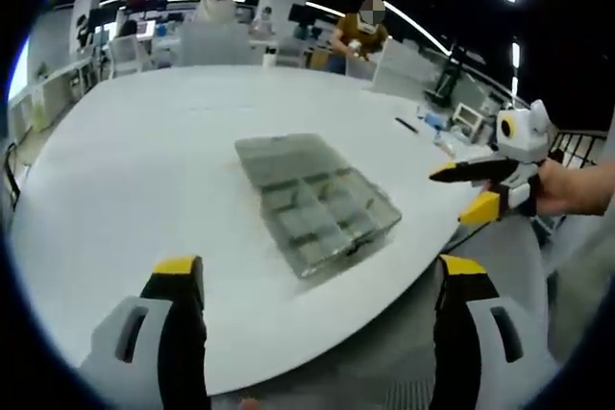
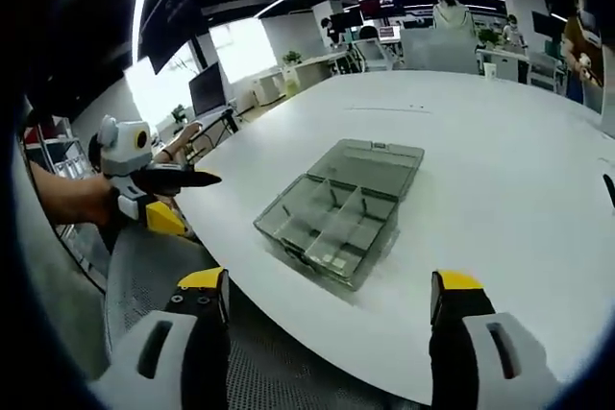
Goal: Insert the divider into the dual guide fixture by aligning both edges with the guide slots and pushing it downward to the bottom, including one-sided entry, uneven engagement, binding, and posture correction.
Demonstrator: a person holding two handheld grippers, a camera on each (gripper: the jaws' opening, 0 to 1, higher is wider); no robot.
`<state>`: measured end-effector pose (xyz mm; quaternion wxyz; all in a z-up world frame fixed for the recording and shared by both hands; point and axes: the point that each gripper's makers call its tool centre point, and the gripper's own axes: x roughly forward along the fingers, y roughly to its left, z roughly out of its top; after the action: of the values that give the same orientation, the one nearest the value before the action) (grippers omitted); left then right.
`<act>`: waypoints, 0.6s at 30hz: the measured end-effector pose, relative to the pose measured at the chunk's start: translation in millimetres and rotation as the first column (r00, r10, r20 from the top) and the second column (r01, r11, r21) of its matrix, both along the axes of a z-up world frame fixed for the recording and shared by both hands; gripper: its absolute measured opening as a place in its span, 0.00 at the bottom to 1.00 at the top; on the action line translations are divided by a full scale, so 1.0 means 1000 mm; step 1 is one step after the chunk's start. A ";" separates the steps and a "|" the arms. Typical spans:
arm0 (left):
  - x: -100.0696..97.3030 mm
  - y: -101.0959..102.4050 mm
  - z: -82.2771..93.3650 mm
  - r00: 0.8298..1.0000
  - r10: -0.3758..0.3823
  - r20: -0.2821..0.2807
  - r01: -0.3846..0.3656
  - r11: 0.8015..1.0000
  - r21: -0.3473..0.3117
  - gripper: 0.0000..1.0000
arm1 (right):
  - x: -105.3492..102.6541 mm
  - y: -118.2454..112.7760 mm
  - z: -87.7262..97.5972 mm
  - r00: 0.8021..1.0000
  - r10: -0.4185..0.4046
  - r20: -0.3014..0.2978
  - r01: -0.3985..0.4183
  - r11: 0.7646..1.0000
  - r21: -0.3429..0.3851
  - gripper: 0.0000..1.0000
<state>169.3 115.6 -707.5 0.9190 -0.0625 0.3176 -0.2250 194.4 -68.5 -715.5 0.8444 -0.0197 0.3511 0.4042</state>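
1. Left gripper view: the left gripper [image 1: 317,285] has its two yellow-tipped jaws spread wide with nothing between them, held off the near edge of the white table [image 1: 144,160].
2. Right gripper view: the right gripper [image 2: 332,300] is likewise spread and empty, also short of the table edge. Each gripper shows in the other's view, held by a hand, jaws apart.
3. Ahead of both sits the clear plastic organizer box [image 2: 336,213], lid [image 2: 370,165] folded open flat behind it, near the table edge. Partitions [image 2: 336,218] already split the tray into compartments; I judge this to be the guide fixture.
4. I cannot pick out a loose divider in either view; which partition is the one to seat cannot be told.
5. Judgement: the approach has hardly begun. To do it well, steady the box with one gripper, pinch the divider at its top edge with the other, keep it upright, start both ends in their slots together, and press evenly; if one side binds, back off and level it.
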 end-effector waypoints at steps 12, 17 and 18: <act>0.000 0.003 0.000 1.000 0.024 -0.003 -0.024 0.999 -0.020 0.98 | 0.000 0.000 -0.002 1.000 0.000 -0.003 0.000 1.000 -0.003 0.85; 0.000 0.003 0.000 1.000 0.027 -0.002 -0.027 0.999 -0.024 0.98 | 0.000 0.000 -0.002 1.000 -0.002 -0.002 0.002 1.000 -0.003 0.85; 0.000 0.003 0.000 1.000 0.028 -0.003 -0.028 0.999 -0.024 0.98 | 0.000 0.000 -0.002 1.000 -0.002 -0.003 0.002 1.000 -0.002 0.85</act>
<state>169.3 118.6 -707.5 0.9209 -0.0780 0.3151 -0.2159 194.4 -68.6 -717.8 0.8443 -0.0196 0.3530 0.4028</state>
